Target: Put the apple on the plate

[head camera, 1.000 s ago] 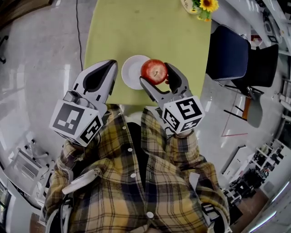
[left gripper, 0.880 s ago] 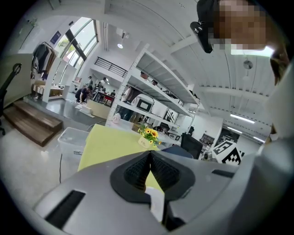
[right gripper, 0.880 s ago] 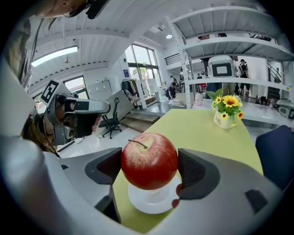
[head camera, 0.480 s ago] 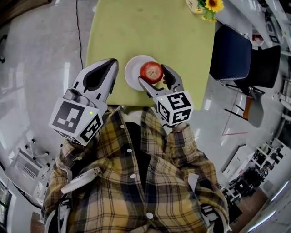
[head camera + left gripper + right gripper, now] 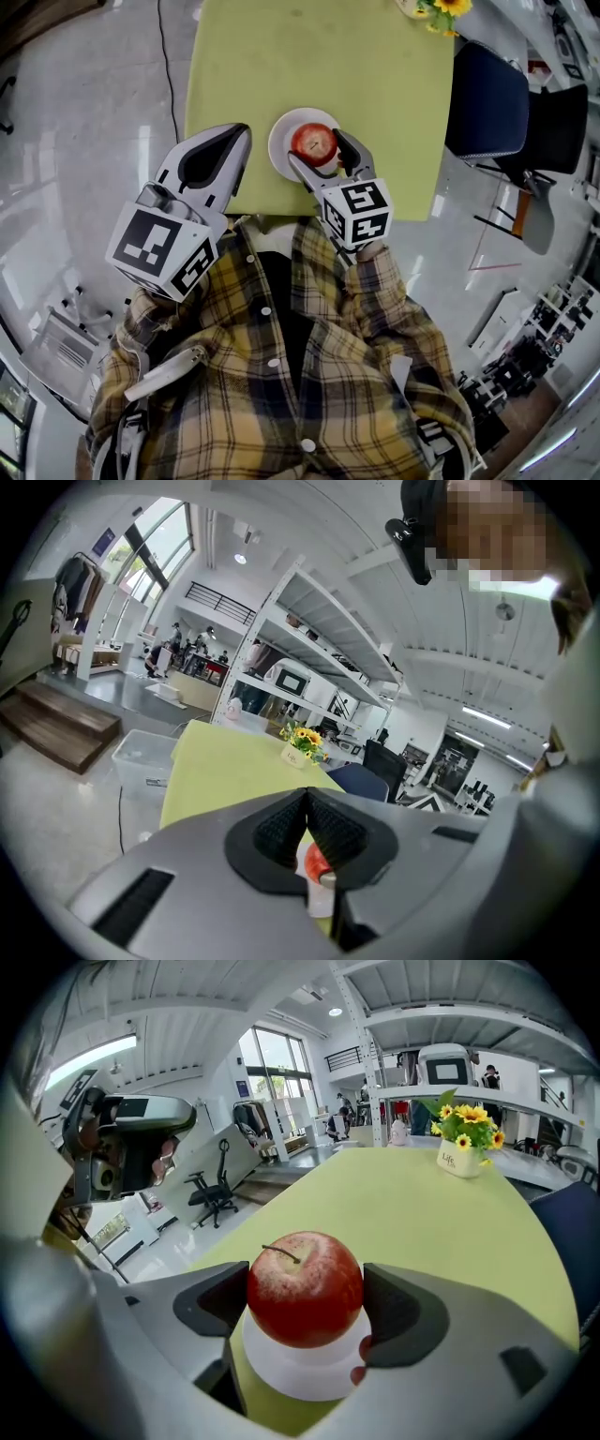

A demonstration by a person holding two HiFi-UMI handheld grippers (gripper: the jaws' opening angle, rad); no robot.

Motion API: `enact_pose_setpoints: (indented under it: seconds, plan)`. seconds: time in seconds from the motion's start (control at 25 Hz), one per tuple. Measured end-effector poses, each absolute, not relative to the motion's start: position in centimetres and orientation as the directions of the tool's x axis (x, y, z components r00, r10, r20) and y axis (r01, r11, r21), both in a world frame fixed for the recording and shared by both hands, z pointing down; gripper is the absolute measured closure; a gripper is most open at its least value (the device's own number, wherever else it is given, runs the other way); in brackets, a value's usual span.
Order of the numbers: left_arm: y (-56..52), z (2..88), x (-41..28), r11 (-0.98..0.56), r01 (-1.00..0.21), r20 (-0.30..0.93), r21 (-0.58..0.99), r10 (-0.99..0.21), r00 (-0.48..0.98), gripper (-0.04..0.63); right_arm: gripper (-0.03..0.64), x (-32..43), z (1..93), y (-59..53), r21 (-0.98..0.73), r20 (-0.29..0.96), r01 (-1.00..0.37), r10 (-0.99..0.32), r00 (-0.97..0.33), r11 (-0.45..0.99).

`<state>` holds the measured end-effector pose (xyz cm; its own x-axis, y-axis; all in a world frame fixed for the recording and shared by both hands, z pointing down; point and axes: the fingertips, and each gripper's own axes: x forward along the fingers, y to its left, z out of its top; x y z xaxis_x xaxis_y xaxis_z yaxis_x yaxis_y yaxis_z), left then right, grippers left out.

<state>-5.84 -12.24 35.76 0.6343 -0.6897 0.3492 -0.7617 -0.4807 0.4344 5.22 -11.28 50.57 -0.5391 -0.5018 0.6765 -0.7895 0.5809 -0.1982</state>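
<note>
While right gripper (image 5: 321, 161) clamps it, red apple (image 5: 305, 1290), stem up; over plate (image 5: 300, 1374)

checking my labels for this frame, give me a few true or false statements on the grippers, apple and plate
1. The right gripper is shut on the apple. True.
2. The left gripper has its jaws wide apart. False: they are together, with nothing between them.
3. The plate is blue. False: it is white.
4. A pot of sunflowers stands on the green table. True.
</note>
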Motion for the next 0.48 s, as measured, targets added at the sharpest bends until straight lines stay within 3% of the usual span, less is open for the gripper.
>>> enact_pose_setpoints:
  seconds: [0.48]
  plan:
    - [-11.5,36.0,-5.3,-0.518,-0.736,0.364,0.436,-0.646,0.671,0.588,0.239,5.6,52.0,-11.2,-0.184,0.657,-0.809,-0.543,-0.523,0.558]
